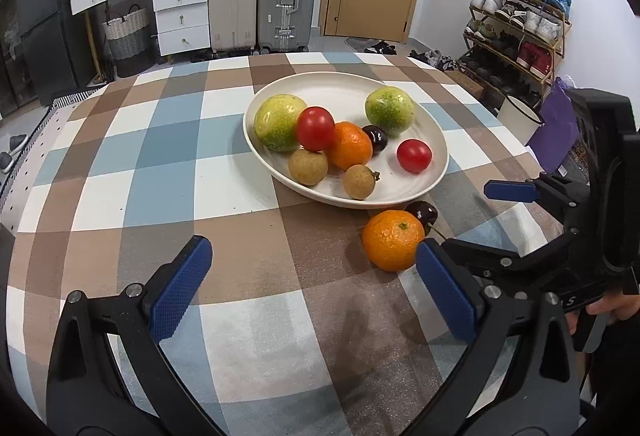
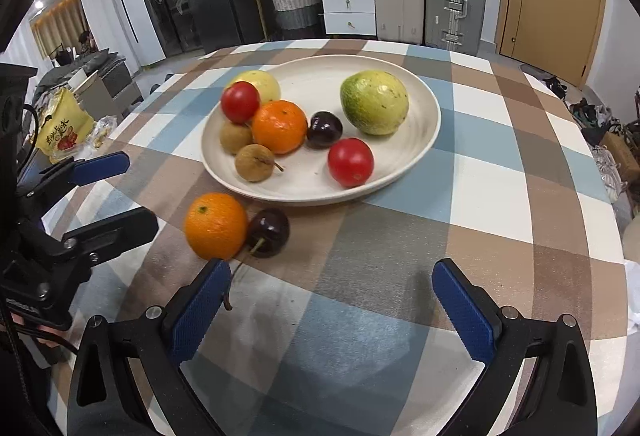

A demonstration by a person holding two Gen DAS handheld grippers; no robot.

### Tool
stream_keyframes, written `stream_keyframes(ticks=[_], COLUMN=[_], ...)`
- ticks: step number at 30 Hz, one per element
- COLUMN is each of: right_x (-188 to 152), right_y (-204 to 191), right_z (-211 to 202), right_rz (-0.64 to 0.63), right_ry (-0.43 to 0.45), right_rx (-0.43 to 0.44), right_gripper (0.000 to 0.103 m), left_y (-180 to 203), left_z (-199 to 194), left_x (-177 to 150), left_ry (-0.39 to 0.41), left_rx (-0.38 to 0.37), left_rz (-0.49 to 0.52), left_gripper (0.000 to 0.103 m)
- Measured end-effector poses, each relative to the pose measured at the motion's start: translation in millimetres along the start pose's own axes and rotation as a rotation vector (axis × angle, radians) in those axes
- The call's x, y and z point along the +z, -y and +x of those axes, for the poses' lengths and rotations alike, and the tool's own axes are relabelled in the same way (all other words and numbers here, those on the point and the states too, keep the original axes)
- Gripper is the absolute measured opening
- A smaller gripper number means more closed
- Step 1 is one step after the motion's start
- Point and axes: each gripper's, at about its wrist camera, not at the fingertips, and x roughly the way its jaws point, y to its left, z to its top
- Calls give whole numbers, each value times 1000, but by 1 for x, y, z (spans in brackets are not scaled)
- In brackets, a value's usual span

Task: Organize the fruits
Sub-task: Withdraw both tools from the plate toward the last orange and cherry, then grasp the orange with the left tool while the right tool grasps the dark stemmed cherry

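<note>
Eight fruits on plate [image 2: 416, 152], two beside.

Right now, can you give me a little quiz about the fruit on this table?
1. True or false: every fruit is in the plate.
2. Which fruit touches the orange on the cloth? A cherry, B tomato, C longan.
3. How many red tomatoes are in the plate?

Key: 1. False, the orange and a dark cherry lie on the tablecloth in front of it. 2. A. 3. Two. Both tools, left and right, are open.
</note>
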Motion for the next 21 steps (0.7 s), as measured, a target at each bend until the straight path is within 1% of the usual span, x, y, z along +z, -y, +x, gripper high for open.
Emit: stream_keyframes(ticks=[5,10,13,15,18,21], right_x=[-1,-1,-1,-1,-1,-1], right_y=[15,29,30,29,29,30], right_z=[2,1,-1,-1,-1,0], right_rz=[23,56,53,46,49,52], right_ry=[-3,0,2,3,3,4], right_rx=[-58,-70,-64,-64,-60,-57], right_gripper=[102,102,102,102,102,102], left_y=[7,17,25,31,34,36], left_z=[10,19,24,28,33,36], left_x=[0,2,3,4,4,3], left_ry=[-19,-33,-32,-42,-56,-62], left_rx=[-16,-32,-46,-39,-61,-86], left_rz=[16,38,55,80,91,96], left_gripper=[101,101,101,101,97,88])
